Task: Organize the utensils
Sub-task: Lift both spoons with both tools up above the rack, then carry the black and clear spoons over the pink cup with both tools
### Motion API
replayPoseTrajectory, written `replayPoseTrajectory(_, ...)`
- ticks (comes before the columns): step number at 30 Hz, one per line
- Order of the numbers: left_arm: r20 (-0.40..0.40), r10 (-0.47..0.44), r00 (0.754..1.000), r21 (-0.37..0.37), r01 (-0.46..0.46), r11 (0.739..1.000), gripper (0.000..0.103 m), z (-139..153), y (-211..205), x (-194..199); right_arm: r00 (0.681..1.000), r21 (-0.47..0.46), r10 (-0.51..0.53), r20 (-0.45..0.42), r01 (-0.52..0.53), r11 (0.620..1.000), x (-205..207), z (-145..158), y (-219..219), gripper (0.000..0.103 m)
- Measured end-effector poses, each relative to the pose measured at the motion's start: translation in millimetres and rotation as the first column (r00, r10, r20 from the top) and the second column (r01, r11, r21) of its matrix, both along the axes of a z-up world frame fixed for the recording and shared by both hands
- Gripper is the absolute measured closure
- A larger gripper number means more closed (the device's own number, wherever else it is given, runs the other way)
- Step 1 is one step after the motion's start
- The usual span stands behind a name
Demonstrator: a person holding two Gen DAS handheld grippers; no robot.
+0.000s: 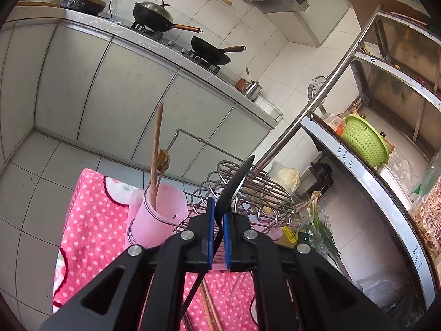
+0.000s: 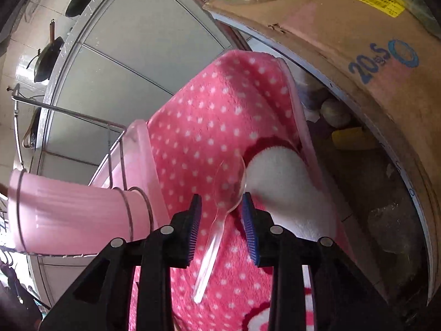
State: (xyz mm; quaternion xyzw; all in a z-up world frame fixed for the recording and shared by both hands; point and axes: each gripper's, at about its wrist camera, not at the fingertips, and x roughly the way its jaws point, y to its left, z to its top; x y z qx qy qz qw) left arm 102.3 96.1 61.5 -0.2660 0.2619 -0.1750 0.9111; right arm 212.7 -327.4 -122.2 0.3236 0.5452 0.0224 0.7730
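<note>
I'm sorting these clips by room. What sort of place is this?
Most likely a home kitchen: two woks sit on a gas stove set in a tiled counter, a wire dish rack holds utensils, and a shelf carries a green colander.

Bright daylight, strong fisheye bending with dark corners, right view motion-blurred

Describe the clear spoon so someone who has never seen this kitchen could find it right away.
Find the pink polka-dot cloth beside the pink utensil cup. The clear plastic spoon lies on it, between the open right hand-held gripper. It alone is see-through, its bowl beside the cloth's white patch.
</note>
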Motion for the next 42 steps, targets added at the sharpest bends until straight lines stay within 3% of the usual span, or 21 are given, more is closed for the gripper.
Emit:
replayPoseTrajectory(2,-0.008,0.000,1.000,-0.005,0.000,1.000,0.098,-3,1,2,1.000,-0.002,-0.015,-0.021,0.015,1.000,8,-9,-1,0.072)
replayPoseTrajectory(7,-0.028,0.003,1.000,-0.009,-0.003,1.000,0.098,-10,2,7,0.998,0.008,-0.042,0.036,0.041,0.999,12,-11,-2,0.073)
replayPoseTrajectory(9,-0.031,0.003,1.000,-0.011,-0.004,1.000,0.098,-12,2,7,0.998,0.000,-0.039,0.049,0.039,0.999,12,-13,-3,0.098)
replayPoseTrajectory(12,-0.031,0.002,1.000,-0.010,-0.003,1.000,0.098,-12,0,6,0.996,0.046,-0.053,0.070,0.050,0.998,3,-15,-10,0.098)
replayPoseTrajectory(16,-0.022,0.016,1.000,-0.008,-0.016,1.000,0.098,-8,-1,2,0.986,0.060,-0.064,0.155,0.055,0.997,-19,5,-14,0.099)
replayPoseTrajectory(20,-0.003,0.033,0.999,-0.022,-0.034,0.999,0.098,-2,0,-2,0.954,0.040,-0.059,0.294,0.049,0.998,-52,50,-12,0.100)
replayPoseTrajectory(23,0.018,0.044,0.999,-0.035,-0.044,0.998,0.098,5,-2,-6,0.911,-0.016,-0.037,0.412,0.048,0.999,-77,90,-10,0.100)
replayPoseTrajectory(31,0.139,0.106,0.985,-0.040,-0.101,0.994,0.098,33,-7,-22,0.717,-0.102,0.011,0.697,0.084,0.991,-130,193,-4,0.100)
replayPoseTrajectory(37,0.235,0.156,0.959,-0.093,-0.138,0.986,0.098,51,-5,-29,0.582,-0.129,0.037,0.812,0.116,0.985,-139,239,9,0.100)
replayPoseTrajectory(42,0.302,0.198,0.933,-0.136,-0.164,0.977,0.098,55,-2,-25,0.524,-0.156,0.066,0.849,0.131,0.979,-133,253,29,0.100)
